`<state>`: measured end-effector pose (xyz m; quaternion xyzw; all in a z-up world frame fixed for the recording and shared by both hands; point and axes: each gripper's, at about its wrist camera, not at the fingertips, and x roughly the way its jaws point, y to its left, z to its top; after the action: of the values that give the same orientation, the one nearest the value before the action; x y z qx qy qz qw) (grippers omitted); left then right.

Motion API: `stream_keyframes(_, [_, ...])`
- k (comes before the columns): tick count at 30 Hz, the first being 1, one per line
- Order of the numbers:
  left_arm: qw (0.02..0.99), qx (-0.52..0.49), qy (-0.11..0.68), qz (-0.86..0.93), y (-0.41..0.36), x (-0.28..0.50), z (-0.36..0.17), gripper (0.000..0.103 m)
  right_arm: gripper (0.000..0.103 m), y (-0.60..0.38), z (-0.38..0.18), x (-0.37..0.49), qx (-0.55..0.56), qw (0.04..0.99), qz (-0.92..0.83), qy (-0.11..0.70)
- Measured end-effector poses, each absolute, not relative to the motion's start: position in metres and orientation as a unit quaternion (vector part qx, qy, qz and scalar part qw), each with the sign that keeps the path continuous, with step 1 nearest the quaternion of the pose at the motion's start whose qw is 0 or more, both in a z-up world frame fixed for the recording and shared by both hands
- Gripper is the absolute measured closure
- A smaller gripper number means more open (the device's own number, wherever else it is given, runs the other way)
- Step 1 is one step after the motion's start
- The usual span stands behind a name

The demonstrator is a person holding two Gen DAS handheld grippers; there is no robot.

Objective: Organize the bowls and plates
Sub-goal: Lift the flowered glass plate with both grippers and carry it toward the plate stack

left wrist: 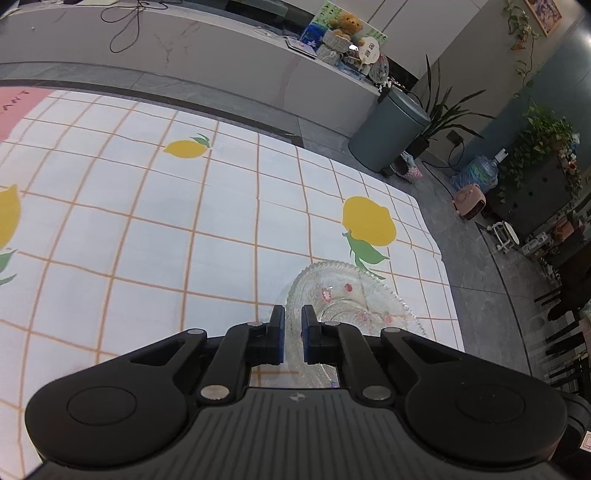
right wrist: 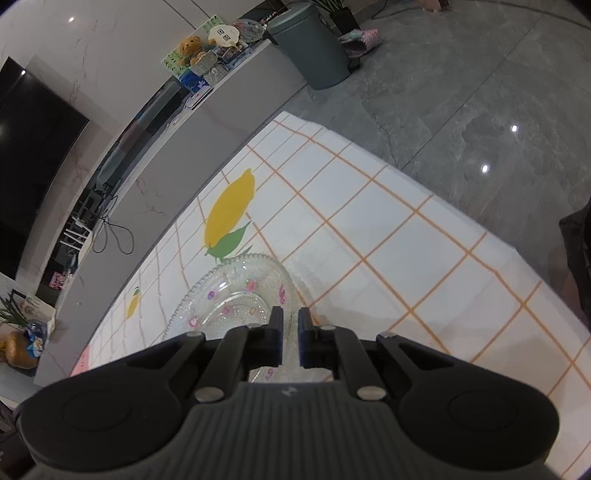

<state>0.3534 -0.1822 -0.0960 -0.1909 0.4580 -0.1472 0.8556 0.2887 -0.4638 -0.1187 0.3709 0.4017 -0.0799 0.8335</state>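
A clear glass plate (left wrist: pixel 347 295) with a beaded rim and small pink flowers is held over the lemon-print tablecloth (left wrist: pixel 147 240). My left gripper (left wrist: pixel 293 315) is shut on the plate's near rim, which runs between the blue pads. In the right wrist view the same kind of glass plate (right wrist: pixel 229 295) lies in front of my right gripper (right wrist: pixel 290 317), whose fingers are shut on its rim. I cannot tell whether it is one plate or two.
The table's right edge (left wrist: pixel 439 258) drops to a grey tiled floor (right wrist: pixel 461 92). A grey bin (left wrist: pixel 388 133) stands beyond the table's far corner. A long grey counter (left wrist: pixel 221 66) with a teddy bear (left wrist: pixel 347 24) runs behind the table.
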Motion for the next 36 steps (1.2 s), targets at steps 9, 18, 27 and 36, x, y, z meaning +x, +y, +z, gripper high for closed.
stream_keyframes(9, [0.862,-0.211,0.443,-0.132,-0.167,0.325,-0.074,0.094,0.098,-0.456,-0.103,0.268,0.38,0.832,-0.048,0.401])
stream_keyframes(18, [0.873,-0.215,0.421,-0.12,-0.15,0.28,-0.05,0.094,0.098,-0.447,-0.088,0.238,0.388,0.835,-0.013,0.391])
stream_keyframes(27, [0.879,-0.217,0.407,-0.123,-0.135,0.231,-0.034,0.094,0.098,-0.437,-0.075,0.198,0.384,0.844,0.015,0.375])
stream_keyframes(36, [0.883,-0.215,0.396,-0.128,-0.118,0.178,-0.029,0.094,0.098,-0.427,-0.068,0.148,0.376,0.851,0.042,0.363])
